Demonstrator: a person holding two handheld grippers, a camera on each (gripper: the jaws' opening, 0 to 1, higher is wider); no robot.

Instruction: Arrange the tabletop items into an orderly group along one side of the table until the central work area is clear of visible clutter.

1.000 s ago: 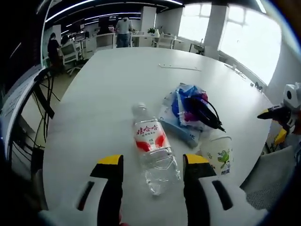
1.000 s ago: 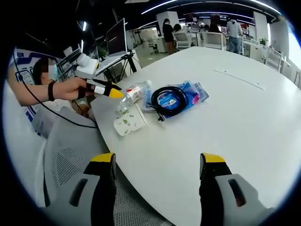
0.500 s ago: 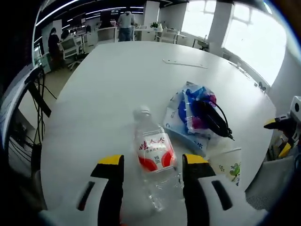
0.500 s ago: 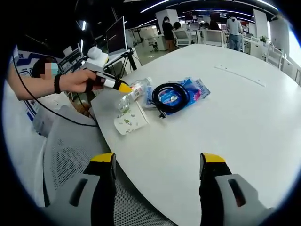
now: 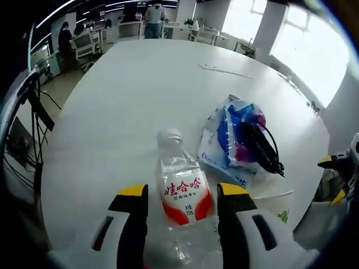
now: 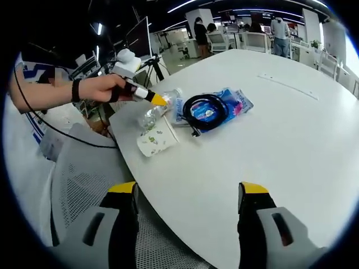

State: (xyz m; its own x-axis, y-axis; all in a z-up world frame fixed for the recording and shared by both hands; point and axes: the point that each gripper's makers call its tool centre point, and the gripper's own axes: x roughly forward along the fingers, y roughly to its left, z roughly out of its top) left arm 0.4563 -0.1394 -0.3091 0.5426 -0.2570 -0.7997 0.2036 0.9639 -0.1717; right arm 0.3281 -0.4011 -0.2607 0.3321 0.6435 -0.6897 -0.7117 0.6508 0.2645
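Two grippers in play, both with jaws spread wide. Left gripper [image 5: 182, 193] has closed in on the bottle [image 5: 180, 193] since a second ago: the bottle lies on its side on the table [image 5: 123, 101], cap pointing away, and its red-labelled body now sits between the yellow-tipped jaws, where before only its base end reached that gap. Jaw spacing looks unchanged; can't tell if either jaw touches the plastic. Just right of the bottle is the blue-and-white bag [image 5: 233, 140] with the black cable [image 5: 261, 148] on top, and the paper cup [image 5: 275, 204] lies on its side near the table edge, partly behind the right jaw. In the right gripper view, the right gripper [image 6: 188, 193] hangs over the near table edge, well apart from the cluster, same place as earlier. That view shows the person's hand [image 6: 98, 89] carrying the left gripper [image 6: 157, 100] further along the bottle [image 6: 160, 109] than before; bag [image 6: 227, 106], coiled cable [image 6: 207, 109] and cup [image 6: 156, 141] haven't moved.
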